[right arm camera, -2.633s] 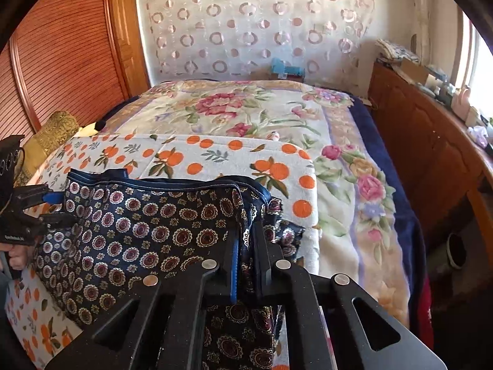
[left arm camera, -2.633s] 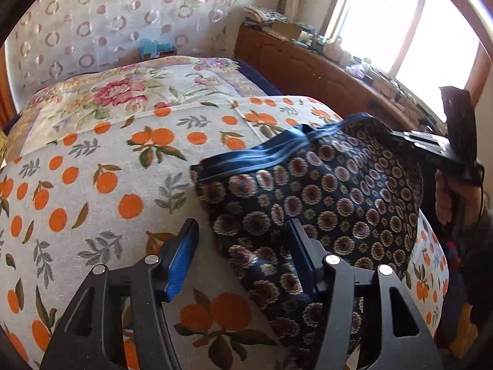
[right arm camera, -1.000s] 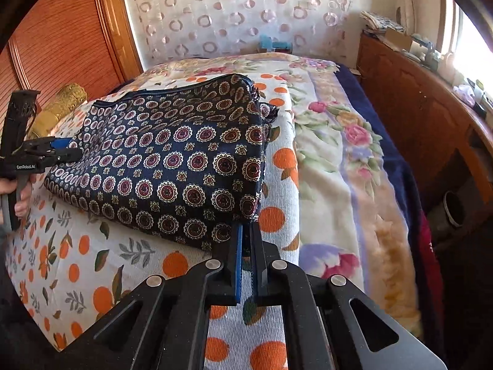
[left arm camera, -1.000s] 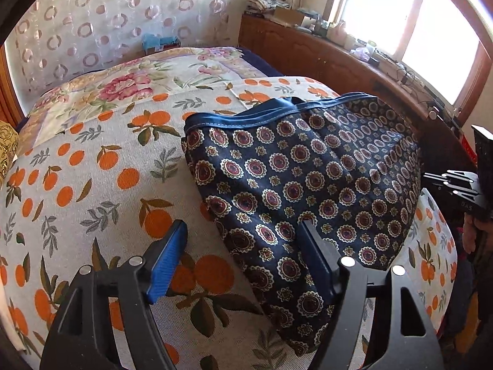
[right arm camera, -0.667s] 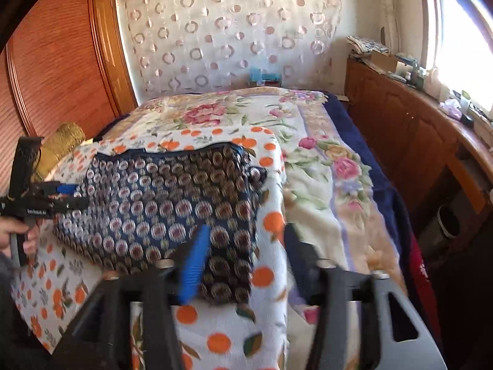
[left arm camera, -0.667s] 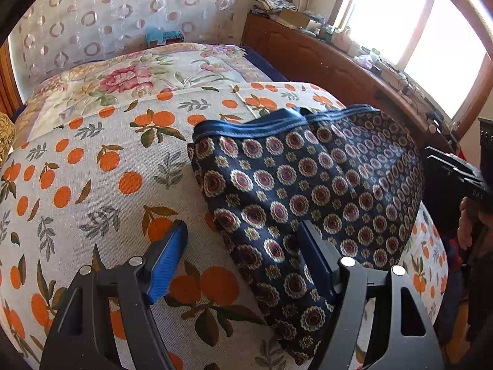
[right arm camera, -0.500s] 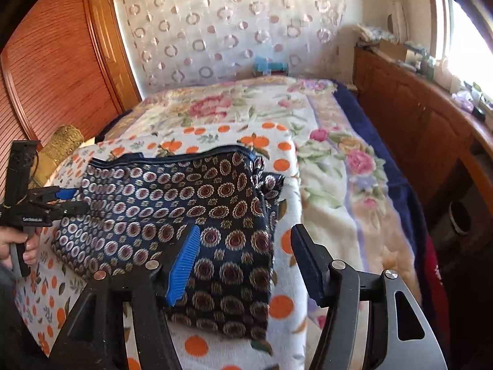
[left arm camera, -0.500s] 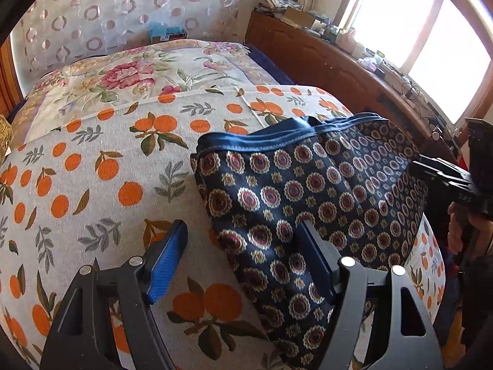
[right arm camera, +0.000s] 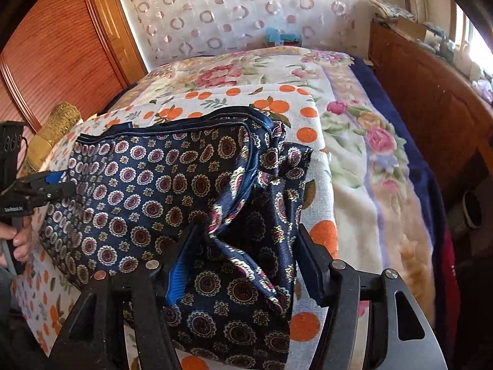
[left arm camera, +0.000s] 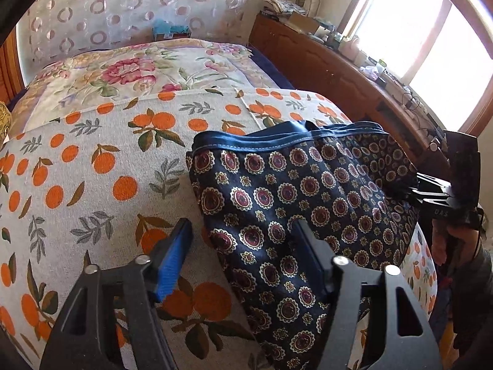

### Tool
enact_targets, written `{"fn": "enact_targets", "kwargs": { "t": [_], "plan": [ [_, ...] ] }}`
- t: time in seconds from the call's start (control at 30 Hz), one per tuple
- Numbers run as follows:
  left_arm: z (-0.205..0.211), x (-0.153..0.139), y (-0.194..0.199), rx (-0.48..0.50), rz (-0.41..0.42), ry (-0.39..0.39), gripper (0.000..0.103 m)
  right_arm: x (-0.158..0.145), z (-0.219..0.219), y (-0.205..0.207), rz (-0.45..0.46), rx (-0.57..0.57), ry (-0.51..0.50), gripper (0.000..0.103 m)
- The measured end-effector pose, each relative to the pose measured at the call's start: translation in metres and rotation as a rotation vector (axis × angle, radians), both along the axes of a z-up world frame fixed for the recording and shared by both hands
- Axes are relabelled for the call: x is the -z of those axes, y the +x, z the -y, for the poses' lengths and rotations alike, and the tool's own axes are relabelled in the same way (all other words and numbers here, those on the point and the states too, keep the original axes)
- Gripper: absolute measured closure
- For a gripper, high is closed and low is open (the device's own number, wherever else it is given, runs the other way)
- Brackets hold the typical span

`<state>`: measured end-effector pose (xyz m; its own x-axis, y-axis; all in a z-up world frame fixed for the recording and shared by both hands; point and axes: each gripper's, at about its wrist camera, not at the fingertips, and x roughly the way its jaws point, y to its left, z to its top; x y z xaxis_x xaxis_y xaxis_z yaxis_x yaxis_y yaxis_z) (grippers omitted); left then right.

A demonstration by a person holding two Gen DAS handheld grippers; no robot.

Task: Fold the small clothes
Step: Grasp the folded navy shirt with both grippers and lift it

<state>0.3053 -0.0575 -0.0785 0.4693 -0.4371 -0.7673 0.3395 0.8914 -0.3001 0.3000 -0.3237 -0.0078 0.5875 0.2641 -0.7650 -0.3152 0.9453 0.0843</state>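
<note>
The dark patterned shorts (right arm camera: 160, 191) are lying near the bed's (left arm camera: 92, 160) front edge. Both the left gripper (left arm camera: 243, 256) and the right gripper (right arm camera: 246, 256) are closing, fingers apart around cloth edges. Each should be pinching only its edge, evenly.

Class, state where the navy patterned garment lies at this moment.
In both wrist views the navy patterned garment lies on the orange-print cloth at the near end of the bed, waistband toward the floral blanket.
</note>
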Motion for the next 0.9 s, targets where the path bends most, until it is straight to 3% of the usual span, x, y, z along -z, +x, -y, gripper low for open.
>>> {"fn": "enact_targets", "kwargs": {
  "t": [0.1, 0.23, 0.3, 0.4, 0.63, 0.9],
  "plan": [
    [-0.001, 0.001, 0.002, -0.004, -0.013, -0.016, 0.06, -0.001, 0.001, -0.001, 0.002, -0.003, 0.017, 0.057],
    [-0.003, 0.002, 0.006, -0.006, -0.05, -0.061, 0.077, 0.0, 0.002, -0.008, -0.001, -0.014, 0.053, 0.081],
    [-0.004, 0.004, 0.007, 0.003, -0.081, -0.098, 0.09, 0.0, 0.002, -0.011, 0.006, -0.02, 0.062, 0.086],
    [-0.003, 0.0, 0.003, 0.007, -0.066, -0.108, 0.095, -0.002, 0.002, -0.015, 0.029, -0.016, 0.061, 0.09],
    [-0.009, -0.036, -0.017, 0.044, 0.032, -0.151, 0.097, -0.016, -0.006, -0.03, 0.111, -0.018, 0.051, 0.093],
    [-0.039, -0.078, -0.048, 0.017, 0.16, -0.178, 0.097, -0.05, -0.048, -0.044, 0.224, -0.112, 0.012, 0.093]
  ]
}}
